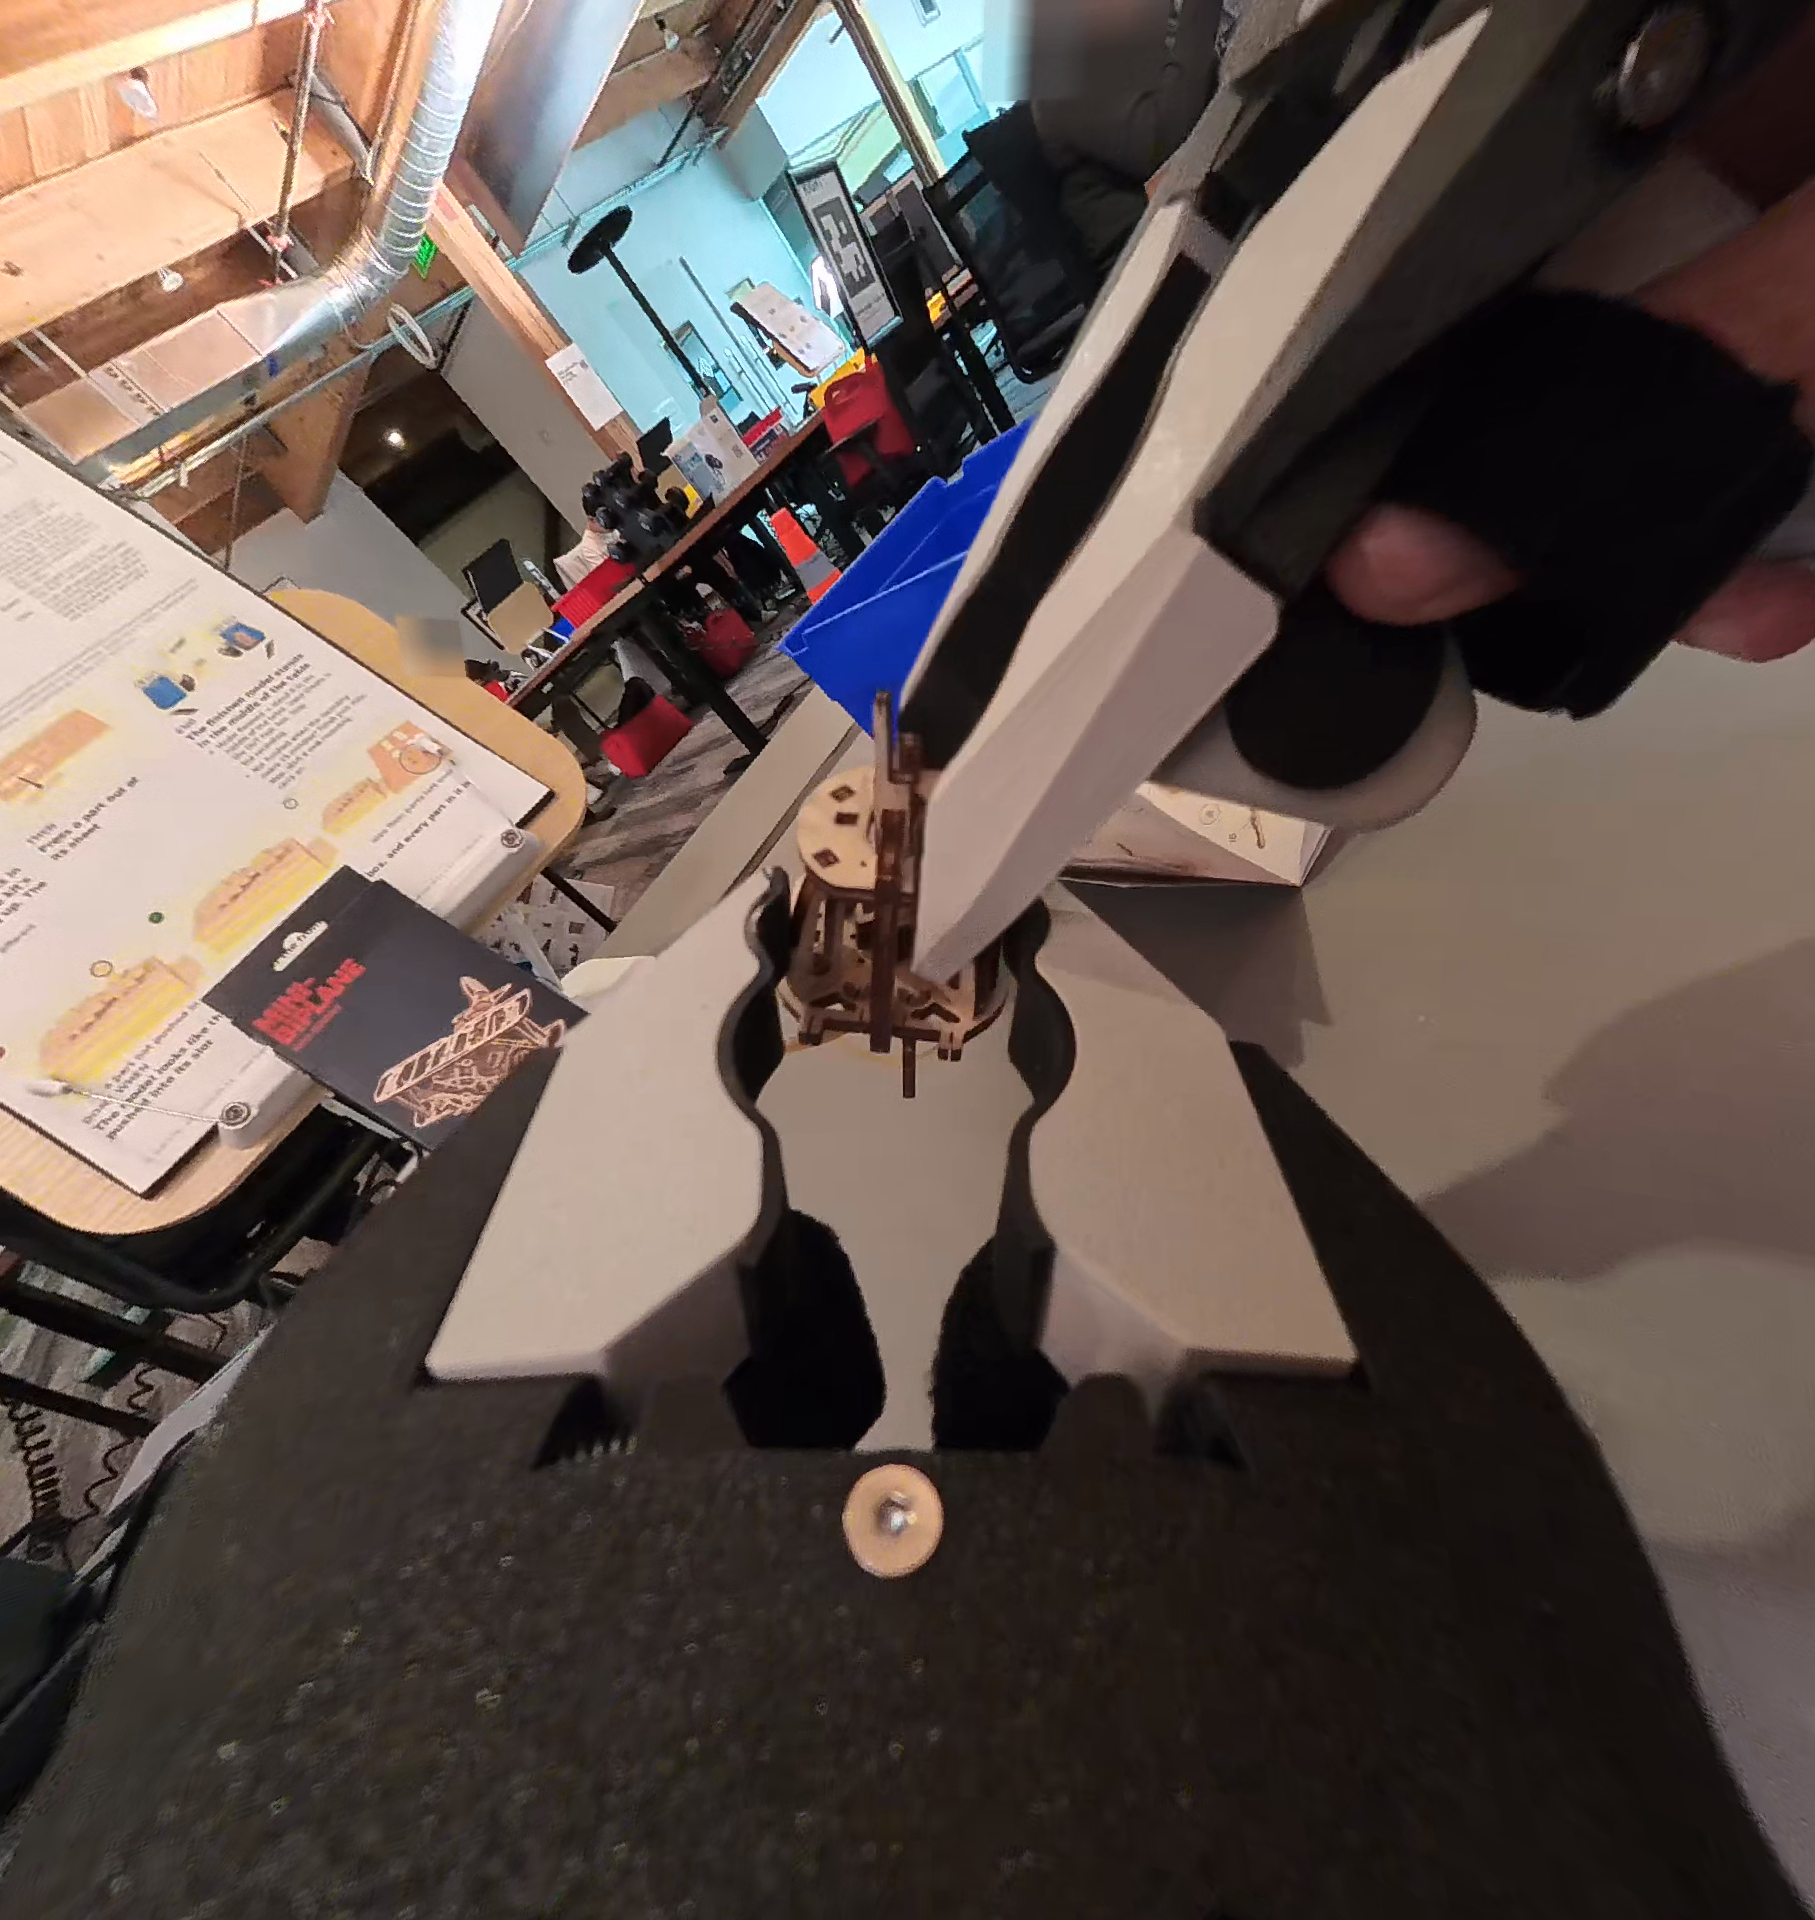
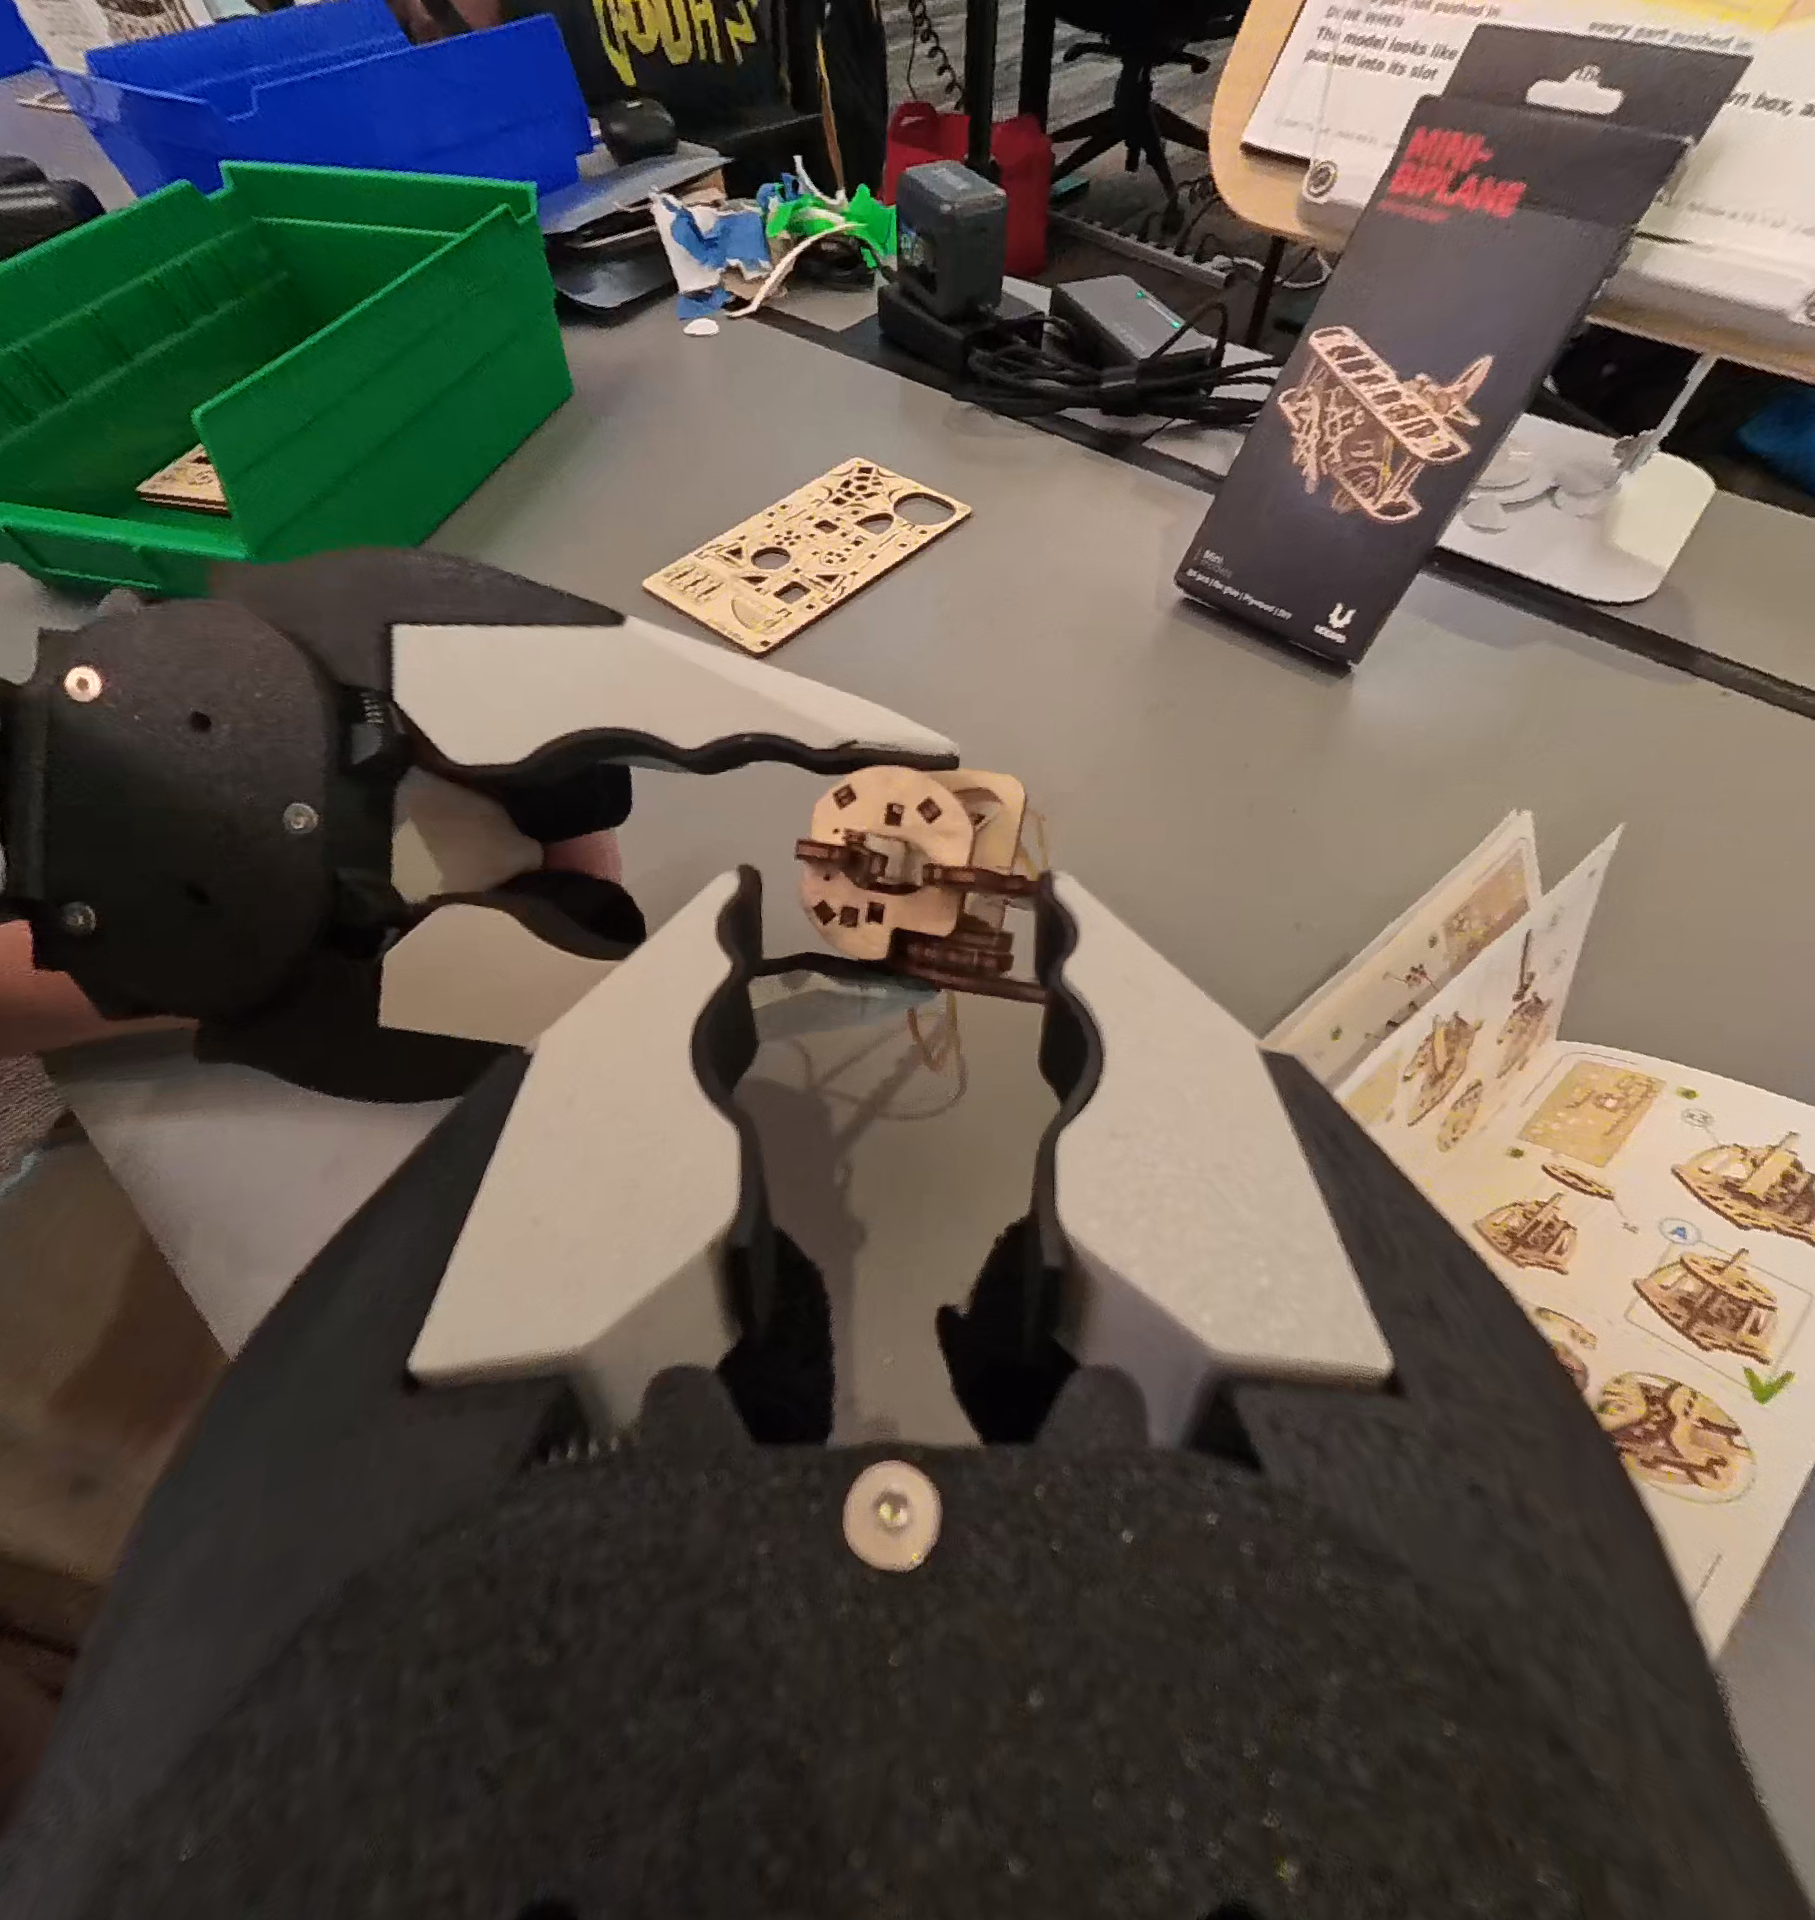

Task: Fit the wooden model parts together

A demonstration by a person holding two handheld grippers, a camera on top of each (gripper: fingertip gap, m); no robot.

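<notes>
The model [image 2: 918,883] is a small, half-built plywood piece, pale on its faces and dark brown along its laser-cut edges. It is held up off the grey table, tipped on its side. A round disc pierced with little square holes faces the right wrist camera, and a dark slotted strip runs across it. Behind the disc sits a boxy frame of thin ribs, and a stack of dark flat pieces juts out low on the right. In the left wrist view the model [image 1: 872,935] shows the disc up top, ribs below and a thin upright strip standing above it.

Farther back on the table lies the flat parts sheet [image 2: 807,554], pale plywood with many cut-outs already emptied.
</notes>
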